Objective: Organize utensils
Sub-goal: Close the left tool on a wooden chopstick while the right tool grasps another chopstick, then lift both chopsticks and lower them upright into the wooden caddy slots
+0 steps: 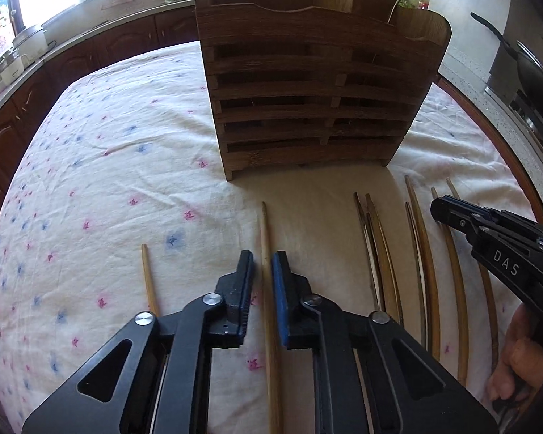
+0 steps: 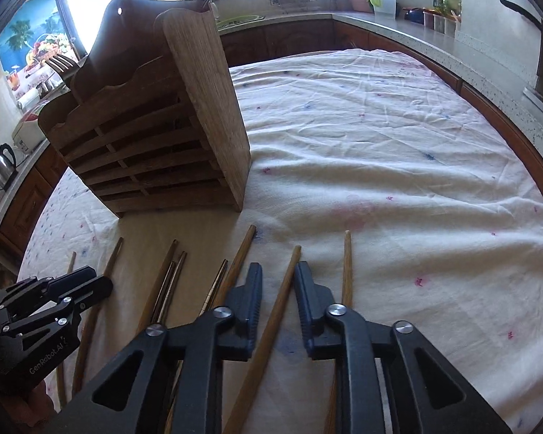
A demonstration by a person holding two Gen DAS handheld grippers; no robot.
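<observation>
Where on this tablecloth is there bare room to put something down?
Bare cloth lies right of the wooden utensil holder, beyond the rightmost chopstick, and left of the leftmost chopstick. In front of the holder, chopsticks crowd it.

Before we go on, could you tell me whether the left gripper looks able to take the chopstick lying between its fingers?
Probably yes. The left gripper is open astride that chopstick, nothing lies over it, and the right gripper is off to the side above other chopsticks.

both wrist views look down close over the table, sharing the wooden holder [image 1: 307, 83] and chopsticks.
</observation>
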